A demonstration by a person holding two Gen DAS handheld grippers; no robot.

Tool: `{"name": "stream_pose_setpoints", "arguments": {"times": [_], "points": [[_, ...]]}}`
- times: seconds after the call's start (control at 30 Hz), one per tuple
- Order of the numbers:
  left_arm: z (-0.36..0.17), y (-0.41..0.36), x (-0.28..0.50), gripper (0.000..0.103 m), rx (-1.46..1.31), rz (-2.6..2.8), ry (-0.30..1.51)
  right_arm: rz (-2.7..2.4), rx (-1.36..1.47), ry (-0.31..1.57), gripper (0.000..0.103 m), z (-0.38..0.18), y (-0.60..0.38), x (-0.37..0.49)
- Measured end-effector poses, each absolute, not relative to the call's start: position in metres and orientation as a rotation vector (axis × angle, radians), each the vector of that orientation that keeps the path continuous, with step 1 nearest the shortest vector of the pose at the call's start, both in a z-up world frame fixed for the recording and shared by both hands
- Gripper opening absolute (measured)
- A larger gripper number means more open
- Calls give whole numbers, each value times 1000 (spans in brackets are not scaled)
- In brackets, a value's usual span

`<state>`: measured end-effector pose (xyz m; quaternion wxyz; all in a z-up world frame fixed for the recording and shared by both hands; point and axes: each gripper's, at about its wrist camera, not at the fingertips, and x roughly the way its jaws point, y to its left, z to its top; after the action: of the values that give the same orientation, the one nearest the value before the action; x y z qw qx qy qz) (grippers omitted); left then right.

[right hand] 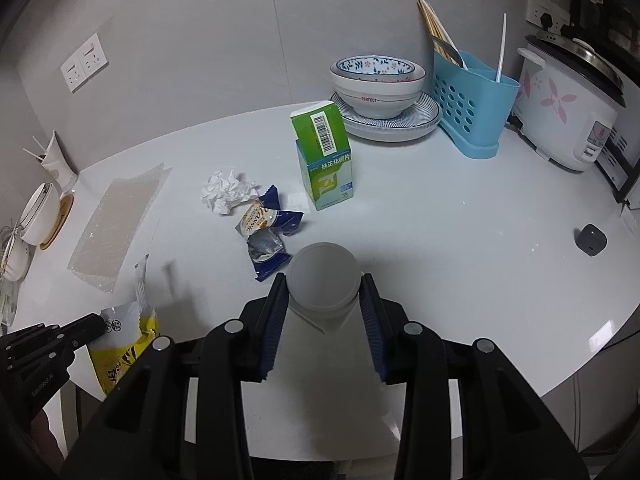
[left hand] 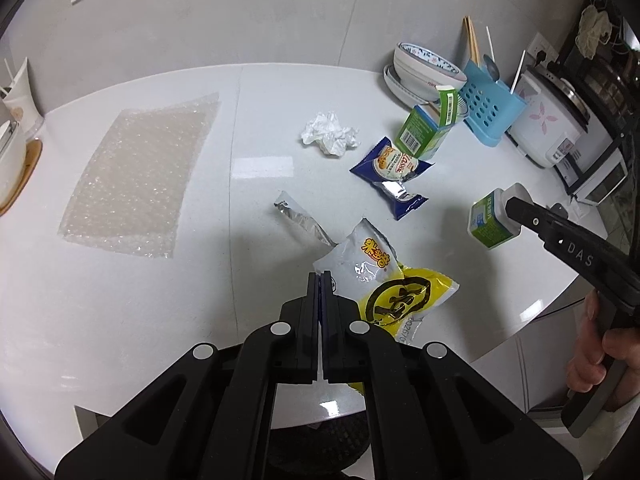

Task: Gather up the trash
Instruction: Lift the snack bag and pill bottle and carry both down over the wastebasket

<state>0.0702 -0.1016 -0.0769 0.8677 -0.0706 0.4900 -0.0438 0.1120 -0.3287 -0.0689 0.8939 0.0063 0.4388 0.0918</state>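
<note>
Bottle (left hand: 493, 218) in my right gripper (right hand: 323, 296): fingers clamped on its white cap, body hanging above the table (left hand: 120, 320), clear of it. Small, white with a green label; I judge it light and rigid, but the round cap is smooth, so it could twist or slip if I swing fast. Grip at the cap looks centred, I'd keep it there.

Left gripper (left hand: 320, 280) has its fingers pressed together; looks like a corner of the yellow snack bag (left hand: 404, 296) is pinched between them, can't confirm. Bag is thin crinkly film, floppy, near weightless; an edge pinch is the only sane hold.

Relative to the green carton (right hand: 326, 160), standing upright with its flap open: crumpled tissue (right hand: 226, 194) just left of it, blue wrapper (right hand: 268, 232) in front of it toward me, bubble wrap sheet (right hand: 116, 228) well off to the left. All soft and light. Carton is stiff card, probably empty, take it across the sides.
</note>
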Motion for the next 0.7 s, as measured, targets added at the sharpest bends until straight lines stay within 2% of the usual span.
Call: {"name": "stream_pose_setpoints", "arguments": {"times": [0.4, 0.7], "points": [[-56, -82, 44, 0, -180, -59, 987, 272, -26, 873, 35, -50, -308, 72], [-53, -74, 14, 0, -201, -32, 984, 335, -59, 881, 35, -56, -297, 35]]}}
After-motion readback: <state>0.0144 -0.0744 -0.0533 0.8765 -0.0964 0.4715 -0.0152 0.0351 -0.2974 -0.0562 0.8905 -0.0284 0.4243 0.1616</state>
